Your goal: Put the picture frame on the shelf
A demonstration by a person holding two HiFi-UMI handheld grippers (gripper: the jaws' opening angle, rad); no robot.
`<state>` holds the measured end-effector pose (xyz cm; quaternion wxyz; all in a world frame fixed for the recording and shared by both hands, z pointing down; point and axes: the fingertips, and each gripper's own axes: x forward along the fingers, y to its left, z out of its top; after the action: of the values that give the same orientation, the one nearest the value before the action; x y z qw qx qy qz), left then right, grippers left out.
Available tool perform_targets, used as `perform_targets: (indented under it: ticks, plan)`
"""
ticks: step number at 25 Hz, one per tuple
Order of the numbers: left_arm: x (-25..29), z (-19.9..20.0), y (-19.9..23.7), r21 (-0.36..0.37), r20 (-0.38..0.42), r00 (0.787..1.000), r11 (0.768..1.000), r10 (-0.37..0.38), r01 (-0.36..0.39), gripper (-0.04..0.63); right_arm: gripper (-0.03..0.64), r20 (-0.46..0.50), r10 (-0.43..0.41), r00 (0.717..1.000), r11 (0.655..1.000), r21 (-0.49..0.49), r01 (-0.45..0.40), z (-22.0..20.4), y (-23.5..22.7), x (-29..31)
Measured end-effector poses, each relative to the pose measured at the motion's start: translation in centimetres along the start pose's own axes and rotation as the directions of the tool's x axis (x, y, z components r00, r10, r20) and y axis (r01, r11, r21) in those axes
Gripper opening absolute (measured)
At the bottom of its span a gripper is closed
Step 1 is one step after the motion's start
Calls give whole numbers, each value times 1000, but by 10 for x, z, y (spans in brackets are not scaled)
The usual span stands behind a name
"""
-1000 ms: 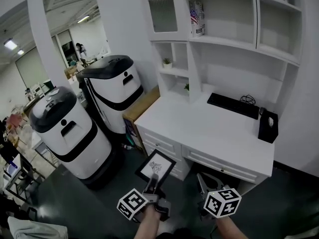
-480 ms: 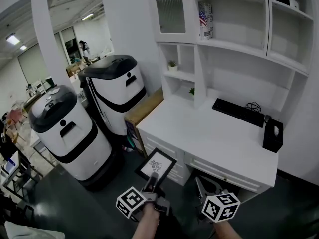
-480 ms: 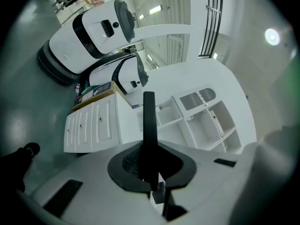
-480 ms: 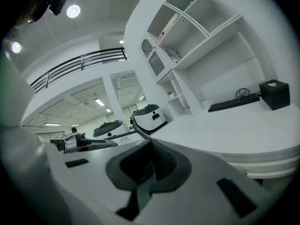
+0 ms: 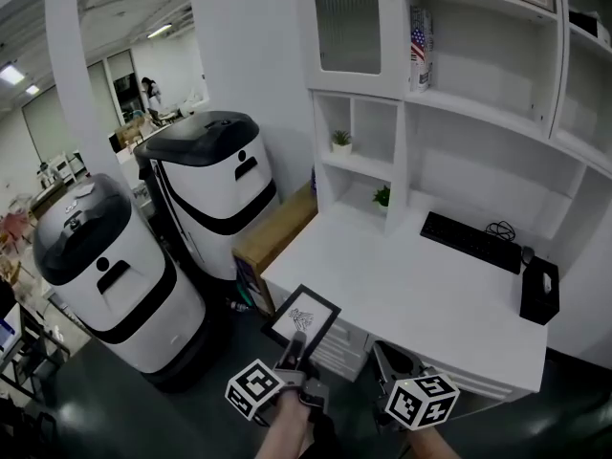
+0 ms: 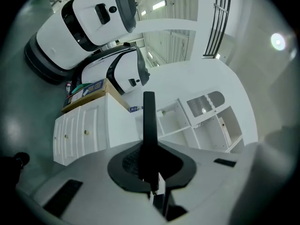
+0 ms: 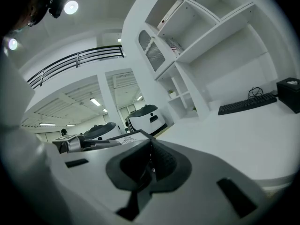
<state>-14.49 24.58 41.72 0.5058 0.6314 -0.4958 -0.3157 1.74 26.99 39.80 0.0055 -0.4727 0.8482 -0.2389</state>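
Two grippers: seen low, before the white surface (image 5: 411, 290).
Left gripper (image 5: 295, 344): clamped on the lower edge of the picture frame (image 5: 304, 316).
Right gripper (image 5: 385, 357): jaws pressed together, nothing held.
Picture frame: held in the air, well apart from the shelf (image 5: 356, 166).

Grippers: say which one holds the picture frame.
The left gripper: it is shut on the black-rimmed picture frame, which sticks out ahead of its jaws. The right gripper is shut with nothing between its jaws.

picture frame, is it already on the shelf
No, the picture frame is clamped by its lower edge in the left gripper, held in the air in front of the white desk.
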Motion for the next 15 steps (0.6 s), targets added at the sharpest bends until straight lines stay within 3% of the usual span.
perform_targets:
  ticks: [15]
  plan:
    - [109, 76, 8, -31, -85, 995, 999, -47, 45, 28, 0, 15, -72, 997, 996, 49, 71, 31, -10, 109]
